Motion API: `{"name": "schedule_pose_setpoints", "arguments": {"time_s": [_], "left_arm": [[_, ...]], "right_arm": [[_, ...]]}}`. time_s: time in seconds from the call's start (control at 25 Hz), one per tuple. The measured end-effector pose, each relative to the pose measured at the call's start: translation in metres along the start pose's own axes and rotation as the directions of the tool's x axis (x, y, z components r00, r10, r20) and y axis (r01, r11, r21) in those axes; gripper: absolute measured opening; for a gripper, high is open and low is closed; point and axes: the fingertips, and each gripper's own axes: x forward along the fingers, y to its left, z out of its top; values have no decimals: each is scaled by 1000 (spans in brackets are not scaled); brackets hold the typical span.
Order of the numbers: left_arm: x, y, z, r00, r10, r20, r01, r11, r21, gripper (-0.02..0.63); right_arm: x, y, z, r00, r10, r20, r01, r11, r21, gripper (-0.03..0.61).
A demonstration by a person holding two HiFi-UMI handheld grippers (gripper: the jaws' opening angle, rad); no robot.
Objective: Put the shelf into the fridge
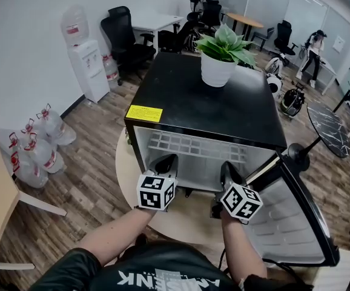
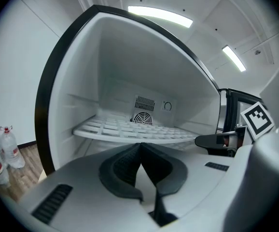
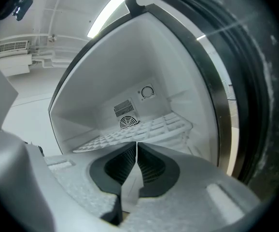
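Note:
The black mini fridge (image 1: 211, 102) stands on a round table with its door (image 1: 296, 220) swung open to the right. A white grid shelf (image 1: 194, 145) lies level inside the white cavity, resting on the side ledges; it also shows as the shelf (image 2: 134, 129) and the shelf (image 3: 142, 131) in the two gripper views. My left gripper (image 1: 163, 163) and right gripper (image 1: 229, 173) hover side by side at the fridge mouth, just in front of and below the shelf. Both are shut with nothing between their jaws, and neither touches the shelf.
A potted plant (image 1: 218, 62) sits on the fridge top. The open door blocks the right side. Water bottles (image 1: 39, 144) and a water dispenser (image 1: 87, 65) stand at the left wall; office chairs and desks are behind. A fan grille (image 2: 143, 118) marks the cavity's back wall.

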Motion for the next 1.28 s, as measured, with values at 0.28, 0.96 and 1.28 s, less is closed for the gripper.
{"name": "schedule_pose_setpoints", "arguments": {"time_s": [0.28, 0.96, 1.28], "left_arm": [[-35, -15, 21, 996, -54, 67, 55, 998, -7, 2], [-142, 2, 46, 989, -116, 92, 111, 992, 61, 2], [-154, 9, 59, 994, -93, 57, 87, 990, 113, 2]], "right_arm": [[-27, 15, 5, 1000, 18, 14, -17, 999, -35, 15], [-104, 48, 8, 999, 43, -15, -44, 995, -93, 15], [-106, 74, 20, 994, 110, -2, -110, 987, -117, 15]]}}
